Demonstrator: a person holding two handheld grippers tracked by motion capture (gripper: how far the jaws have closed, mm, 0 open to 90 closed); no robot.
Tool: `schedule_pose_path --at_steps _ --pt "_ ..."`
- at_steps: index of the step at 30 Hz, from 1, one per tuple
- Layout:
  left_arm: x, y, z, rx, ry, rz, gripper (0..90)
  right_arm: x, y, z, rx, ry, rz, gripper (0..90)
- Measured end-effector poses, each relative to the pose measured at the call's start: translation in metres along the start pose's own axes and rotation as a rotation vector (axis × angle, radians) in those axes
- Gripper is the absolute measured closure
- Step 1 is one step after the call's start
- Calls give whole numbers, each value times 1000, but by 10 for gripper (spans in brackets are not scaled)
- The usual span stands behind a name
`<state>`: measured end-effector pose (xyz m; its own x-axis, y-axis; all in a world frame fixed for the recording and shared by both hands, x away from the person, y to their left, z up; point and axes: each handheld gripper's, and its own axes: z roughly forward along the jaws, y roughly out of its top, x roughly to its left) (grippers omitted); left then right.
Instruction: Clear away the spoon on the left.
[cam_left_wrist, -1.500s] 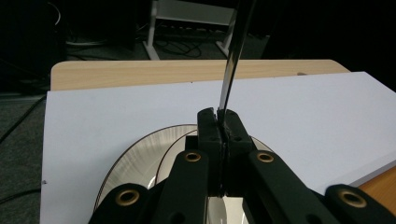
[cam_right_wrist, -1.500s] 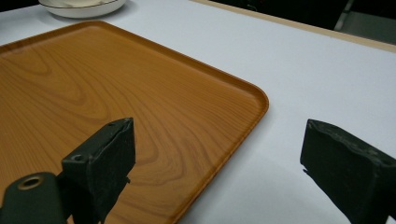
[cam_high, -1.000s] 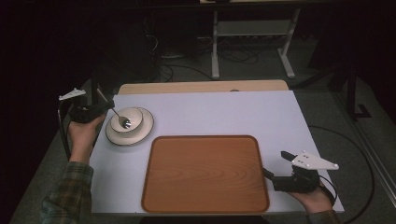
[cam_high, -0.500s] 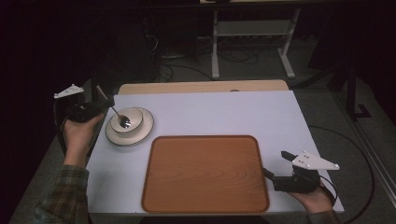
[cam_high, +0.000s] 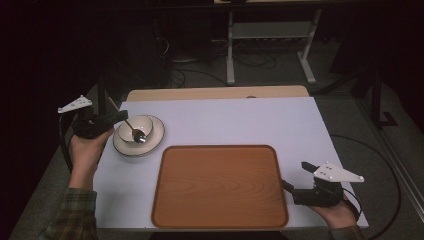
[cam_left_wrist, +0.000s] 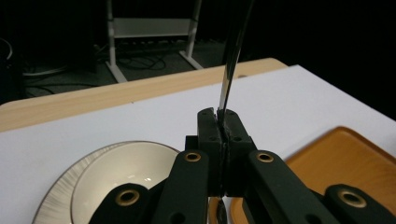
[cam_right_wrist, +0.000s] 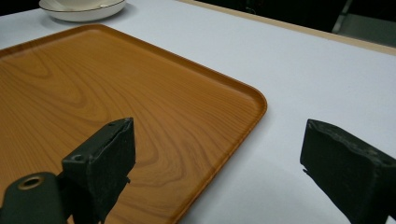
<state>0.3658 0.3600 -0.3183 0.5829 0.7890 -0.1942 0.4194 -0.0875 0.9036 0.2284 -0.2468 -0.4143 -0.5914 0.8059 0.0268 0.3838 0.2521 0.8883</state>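
My left gripper (cam_high: 121, 117) sits at the table's left edge, shut on the handle of a metal spoon (cam_high: 135, 132). The spoon's head hangs over a white bowl (cam_high: 146, 124) that stands on a rimmed plate (cam_high: 156, 139). In the left gripper view the jaws (cam_left_wrist: 223, 123) are pressed together on the thin handle of the spoon (cam_left_wrist: 231, 60), with the bowl (cam_left_wrist: 126, 168) just below. My right gripper (cam_high: 295, 176) rests at the front right, open and holding nothing. Its fingers (cam_right_wrist: 107, 154) stand wide apart beside the corner of the wooden tray (cam_right_wrist: 93, 84).
The wooden tray (cam_high: 220, 185) has nothing on it and covers the front middle of the white table (cam_high: 240, 120). A tan strip runs along the table's far edge. Behind the table are a metal stand and cables on a dark floor.
The left gripper has shifted a little beside the bowl with the spoon still in its jaws. The right gripper has not moved.
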Motion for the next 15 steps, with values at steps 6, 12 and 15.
schedule_pose_path --at_steps 6,12,15 --pt "-10 -5 -9 -1 -17 19 883 0 0 -1 -2 2 1 95" --pt "-23 -12 -8 37 -43 47 883 0 -1 -1 -1 1 -1 95" --pt "-29 -14 -6 45 -61 58 883 -1 -1 -1 -1 -2 -1 95"
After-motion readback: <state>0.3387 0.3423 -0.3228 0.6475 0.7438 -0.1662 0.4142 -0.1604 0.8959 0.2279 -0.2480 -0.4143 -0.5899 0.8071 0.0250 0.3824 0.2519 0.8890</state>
